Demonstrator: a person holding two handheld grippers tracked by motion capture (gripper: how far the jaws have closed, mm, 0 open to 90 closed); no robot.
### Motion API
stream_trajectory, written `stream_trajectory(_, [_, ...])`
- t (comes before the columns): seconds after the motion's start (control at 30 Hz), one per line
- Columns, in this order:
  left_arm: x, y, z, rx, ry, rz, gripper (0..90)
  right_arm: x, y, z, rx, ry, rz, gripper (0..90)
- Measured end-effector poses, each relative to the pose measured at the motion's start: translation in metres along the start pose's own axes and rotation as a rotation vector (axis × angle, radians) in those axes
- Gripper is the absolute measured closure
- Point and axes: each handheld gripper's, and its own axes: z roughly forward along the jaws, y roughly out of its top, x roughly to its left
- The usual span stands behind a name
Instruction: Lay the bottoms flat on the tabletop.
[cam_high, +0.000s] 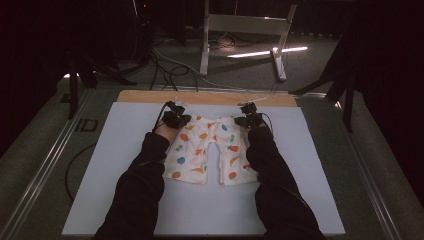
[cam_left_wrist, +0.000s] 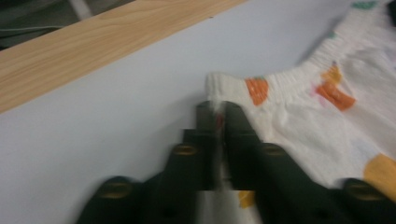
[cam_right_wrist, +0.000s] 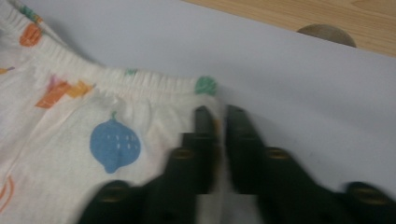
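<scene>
Dark floor with loose cables surrounds the table (cam_high: 65, 200), whose pale sheet carries a pair of white shorts (cam_high: 210, 150) printed with coloured fruit. From the high view the shorts lie flat and spread, waistband toward the far wooden edge, legs toward the person. The left gripper (cam_high: 176, 119) sits at the waistband's left corner and the right gripper (cam_high: 248, 120) at its right corner, black sleeves running back on either side.

Looking along the left gripper (cam_left_wrist: 217, 109), the jaws stand narrow with a thin fold of the shorts (cam_left_wrist: 308, 126) between them at the corner of the elastic waistband; whether the pads press the cloth is hard to tell through the blur.

Along the right gripper (cam_right_wrist: 219, 114) a slim gap shows between the jaws, which lie over the shorts (cam_right_wrist: 93, 140) at their other corner.

Judged from this, the spreading looks done and both corners are about to be let go; any folding is not yet begun.
</scene>
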Motion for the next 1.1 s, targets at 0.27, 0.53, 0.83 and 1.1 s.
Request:
stream_trajectory(0.27, [-0.002, 0.003, -0.007, -0.003, -0.002, -0.035, 20.2, -0.003, 0.005, -0.012, -0.047, 0.007, 0.015, 37.5])
stream_trajectory(0.53, [-0.013, 0.003, -0.03, -0.045, -0.09, -0.028, 2.9, 0.013, 0.007, -0.026, -0.067, 0.076, -0.034, 38.5])
stream_trajectory(0.83, [-0.03, -0.019, -0.076, -0.099, -0.181, -0.014, 1.1, 0.046, -0.011, -0.04, 0.071, 0.113, -0.253, 90.0])
stream_trajectory(1.1, [-0.042, -0.048, -0.108, -0.131, -0.226, -0.006, 1.1, 0.054, -0.026, -0.033, 0.133, 0.102, -0.284, 90.0])
